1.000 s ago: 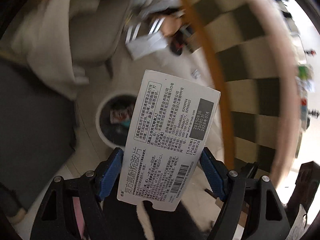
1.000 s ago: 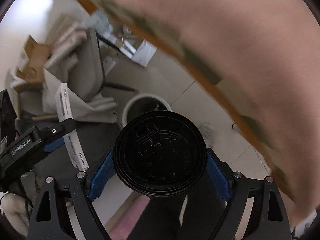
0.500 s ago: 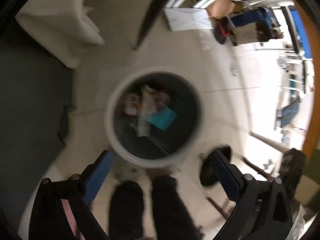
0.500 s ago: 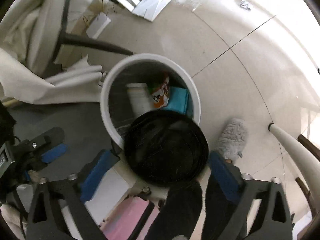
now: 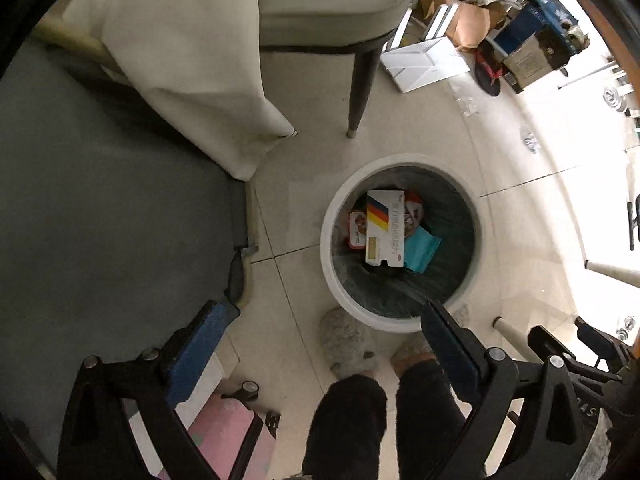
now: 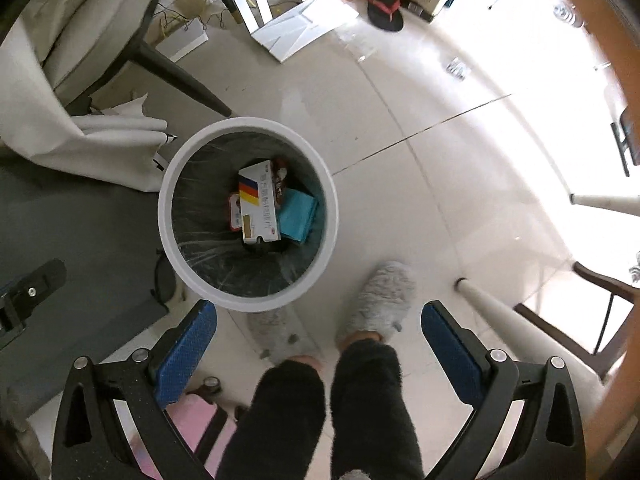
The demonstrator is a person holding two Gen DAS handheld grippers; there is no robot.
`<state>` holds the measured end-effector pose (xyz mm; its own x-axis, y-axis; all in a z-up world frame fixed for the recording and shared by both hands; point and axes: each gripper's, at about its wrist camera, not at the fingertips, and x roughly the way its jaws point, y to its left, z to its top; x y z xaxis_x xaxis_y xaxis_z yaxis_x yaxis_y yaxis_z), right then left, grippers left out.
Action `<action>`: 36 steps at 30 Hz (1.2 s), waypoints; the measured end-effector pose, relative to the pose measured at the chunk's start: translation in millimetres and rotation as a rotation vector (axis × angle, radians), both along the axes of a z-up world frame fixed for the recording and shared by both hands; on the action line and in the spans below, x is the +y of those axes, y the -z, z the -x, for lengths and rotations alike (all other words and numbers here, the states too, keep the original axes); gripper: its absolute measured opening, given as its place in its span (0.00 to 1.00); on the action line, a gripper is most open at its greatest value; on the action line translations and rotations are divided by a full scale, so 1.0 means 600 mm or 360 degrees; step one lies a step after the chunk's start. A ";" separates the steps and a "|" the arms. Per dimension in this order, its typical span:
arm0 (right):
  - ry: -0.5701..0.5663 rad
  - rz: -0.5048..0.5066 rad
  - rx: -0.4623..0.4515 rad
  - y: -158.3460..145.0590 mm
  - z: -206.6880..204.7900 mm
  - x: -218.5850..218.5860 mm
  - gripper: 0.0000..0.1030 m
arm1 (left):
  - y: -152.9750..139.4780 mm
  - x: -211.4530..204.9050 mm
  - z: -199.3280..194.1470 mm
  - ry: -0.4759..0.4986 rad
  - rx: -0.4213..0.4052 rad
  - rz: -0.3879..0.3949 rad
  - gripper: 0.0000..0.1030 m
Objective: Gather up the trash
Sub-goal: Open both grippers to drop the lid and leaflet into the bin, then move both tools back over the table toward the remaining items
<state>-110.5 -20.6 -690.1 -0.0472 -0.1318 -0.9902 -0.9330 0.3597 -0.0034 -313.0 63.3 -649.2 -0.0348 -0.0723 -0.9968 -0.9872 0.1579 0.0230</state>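
1. Left wrist view, 9 o'clock: a dark grey mat (image 5: 100,220) is seen on the floor, with a cream cloth (image 5: 192,60) draped from a chair at 11 o'clock
2. Left gripper (image 5: 320,344) is pointed down, jaws spread wide and released, nothing held between the blue pads (image 5: 196,352)
3. A pink suitcase (image 5: 224,436) is seen at 7 o'clock, beside the person's dark trouser legs (image 5: 352,420) at 6 o'clock; grey fuzzy slippers (image 5: 348,340) are just beside the bin
4. White round trash bin (image 5: 332,280) is placed right of centre, at about 3 o'clock from the middle; a medicine box (image 5: 386,232) is lying inside on top, over a red packet (image 5: 356,228) and touching a teal packet (image 5: 420,250)
5. Cartons and a white folded box (image 5: 424,64) are scattered at 1 o'clock
6. Right wrist view: the bin is seen at 10 o'clock from centre, the same box (image 6: 258,204) inside it
7. Right gripper (image 6: 320,332) is also pointed down, jaws fully released, empty; the black lid cannot be made out in the bin
8. A white table leg (image 6: 504,316) is seen at 4 o'clock, a black sandal (image 6: 384,4) at 1 o'clock
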 end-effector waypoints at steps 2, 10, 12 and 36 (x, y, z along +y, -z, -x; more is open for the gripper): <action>-0.0010 -0.0005 -0.0029 -0.032 0.000 -0.003 1.00 | -0.035 -0.007 -0.002 -0.0003 -0.0003 -0.0008 0.97; -0.0029 -0.0103 -0.0062 -0.187 -0.006 -0.002 1.00 | -0.165 -0.021 -0.007 0.0040 -0.0004 -0.0072 0.97; -0.0036 -0.0127 -0.0065 -0.226 -0.005 -0.003 1.00 | -0.199 -0.027 -0.006 0.0049 -0.0010 -0.0077 0.97; 0.0637 -0.0635 0.0060 -0.740 -0.306 -0.104 1.00 | -0.691 -0.030 -0.356 0.0649 -0.0205 -0.0654 0.97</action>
